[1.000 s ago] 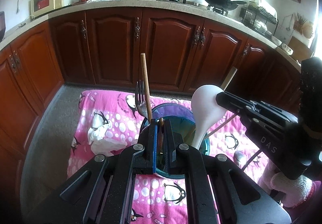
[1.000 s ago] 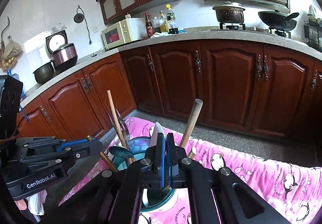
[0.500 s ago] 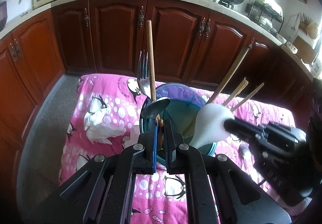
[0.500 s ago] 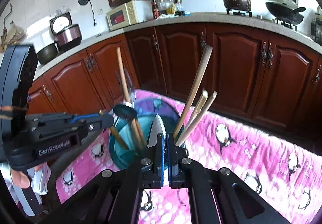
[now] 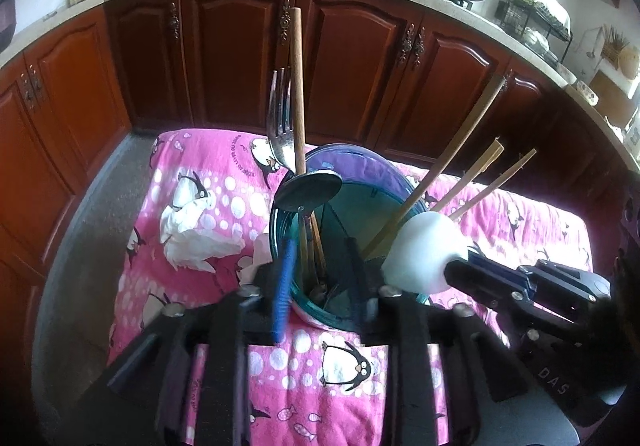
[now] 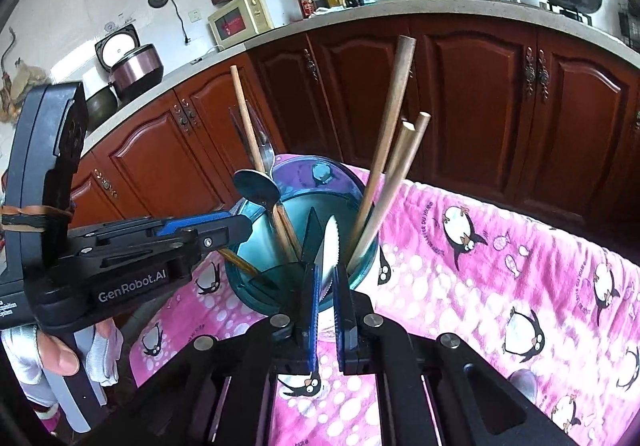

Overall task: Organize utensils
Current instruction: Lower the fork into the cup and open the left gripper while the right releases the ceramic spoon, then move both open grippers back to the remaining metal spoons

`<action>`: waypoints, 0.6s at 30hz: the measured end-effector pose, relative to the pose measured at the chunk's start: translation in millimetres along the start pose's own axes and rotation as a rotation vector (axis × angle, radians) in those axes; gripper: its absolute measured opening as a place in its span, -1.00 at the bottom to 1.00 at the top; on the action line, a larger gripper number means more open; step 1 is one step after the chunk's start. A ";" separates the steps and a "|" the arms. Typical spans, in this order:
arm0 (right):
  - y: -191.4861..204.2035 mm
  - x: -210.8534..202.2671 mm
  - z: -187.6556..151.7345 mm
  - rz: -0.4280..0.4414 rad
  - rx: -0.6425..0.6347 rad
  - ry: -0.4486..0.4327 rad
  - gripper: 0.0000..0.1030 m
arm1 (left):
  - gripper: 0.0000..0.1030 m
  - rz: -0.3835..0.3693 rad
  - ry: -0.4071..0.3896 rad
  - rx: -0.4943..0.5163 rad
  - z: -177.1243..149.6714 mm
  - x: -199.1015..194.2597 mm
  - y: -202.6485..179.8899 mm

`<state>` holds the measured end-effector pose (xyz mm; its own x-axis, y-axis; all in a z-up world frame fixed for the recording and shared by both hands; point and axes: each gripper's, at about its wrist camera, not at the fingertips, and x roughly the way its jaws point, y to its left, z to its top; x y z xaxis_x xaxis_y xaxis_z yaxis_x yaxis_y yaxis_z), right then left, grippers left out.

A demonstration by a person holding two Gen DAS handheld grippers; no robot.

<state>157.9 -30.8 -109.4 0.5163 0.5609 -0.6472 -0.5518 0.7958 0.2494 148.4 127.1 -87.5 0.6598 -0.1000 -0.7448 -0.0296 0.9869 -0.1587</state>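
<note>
1. Spread over the whole work surface: a soft pink blanket (image 6: pixel 500 266) printed with penguins and white dots, crumpled white cloth (image 5: pixel 192 234) lying on its left part.
2. Standing on the blanket: a round, translucent teal utensil holder (image 5: pixel 320 310) with inner dividers, upright; inside it a long wooden handle (image 5: pixel 297 85), a shiny metal fork (image 5: pixel 279 121) tines-up, a metal spoon (image 5: pixel 310 187) bowl-up, and several pale wooden sticks (image 5: pixel 468 169) leaning right.
3. Reaching in from the left of the right wrist view: left gripper (image 5: pixel 320 286), black with blue pads, held level at the holder's rim; jaws spread wide on either side of the holder's near wall, nothing clamped between them.
4. Coming in low from the right of the left wrist view: right gripper (image 6: pixel 325 302), pointed at the holder's near side; fingers slightly parted around a serrated knife (image 6: pixel 330 250), blade up and tip over the holder's interior; firm contact or slack, cannot tell.
5. Seen from the left wrist view only: a smooth white rounded object (image 5: pixel 424 254) at the right gripper's tip, just beside the holder's right rim.
</note>
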 end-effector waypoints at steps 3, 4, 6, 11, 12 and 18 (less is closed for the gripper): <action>-3.6 -5.7 -0.5 0.008 0.022 -0.009 -0.82 | -0.35 0.000 0.003 -0.006 -0.5 -2.0 0.3; -4.8 -7.4 -0.8 0.008 0.027 -0.009 -0.77 | -0.29 0.000 0.002 -0.009 -1.2 -3.6 0.0; -6.6 -11.6 -1.7 0.010 0.039 -0.010 -0.75 | -0.24 0.000 -0.001 -0.014 -2.5 -7.1 -0.4; -9.7 -30.0 -3.4 0.006 0.049 -0.037 -0.59 | -0.15 -0.005 -0.015 -0.023 -6.4 -20.4 -4.2; -10.2 -33.4 -3.7 0.003 0.049 -0.042 -0.57 | -0.14 -0.006 -0.022 -0.020 -7.7 -24.0 -6.4; -16.4 -54.2 -9.5 -0.028 0.083 -0.057 -0.51 | -0.13 0.017 -0.059 0.001 -15.1 -39.8 -18.7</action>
<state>132.7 -76.5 -85.3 0.5683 0.5483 -0.6134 -0.4815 0.8262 0.2925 111.4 110.7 -64.7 0.7020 -0.0757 -0.7081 -0.0402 0.9885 -0.1456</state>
